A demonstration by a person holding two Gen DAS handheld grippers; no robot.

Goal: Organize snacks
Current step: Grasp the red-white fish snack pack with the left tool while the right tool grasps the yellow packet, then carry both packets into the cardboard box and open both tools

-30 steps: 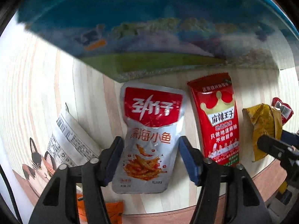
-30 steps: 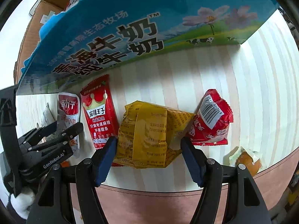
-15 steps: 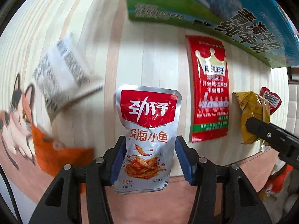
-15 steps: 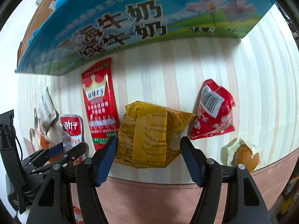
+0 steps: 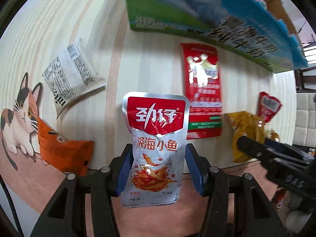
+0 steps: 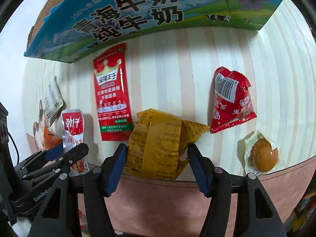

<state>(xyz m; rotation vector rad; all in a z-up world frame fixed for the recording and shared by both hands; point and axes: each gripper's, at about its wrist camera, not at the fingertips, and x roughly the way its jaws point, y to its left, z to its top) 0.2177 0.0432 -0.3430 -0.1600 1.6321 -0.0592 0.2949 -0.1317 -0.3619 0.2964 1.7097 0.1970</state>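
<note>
My left gripper (image 5: 157,167) is shut on a silver and red fish snack pouch (image 5: 156,130), which hangs upright between the blue pads above the striped table mat (image 5: 154,69). The right wrist view shows the same pouch (image 6: 72,124) at the lower left. My right gripper (image 6: 157,167) points down over a crumpled yellow packet (image 6: 158,144) near the mat's front edge. Its jaws are closing, and both pads touch the packet's sides. From the left wrist view, one black finger (image 5: 256,150) of the right gripper lies across that yellow packet (image 5: 244,130).
A blue and green milk carton box (image 6: 138,9) stands at the back. Lying on the mat are a long red sachet (image 6: 112,92), a red packet with a barcode (image 6: 231,100), a wrapped brown egg (image 6: 262,156), a white packet (image 5: 73,73) and an orange packet (image 5: 65,152) beside a cat picture (image 5: 17,122).
The left gripper has lifted the fish pouch off the mat and carried it toward the front edge. The right jaws have narrowed onto the yellow packet.
</note>
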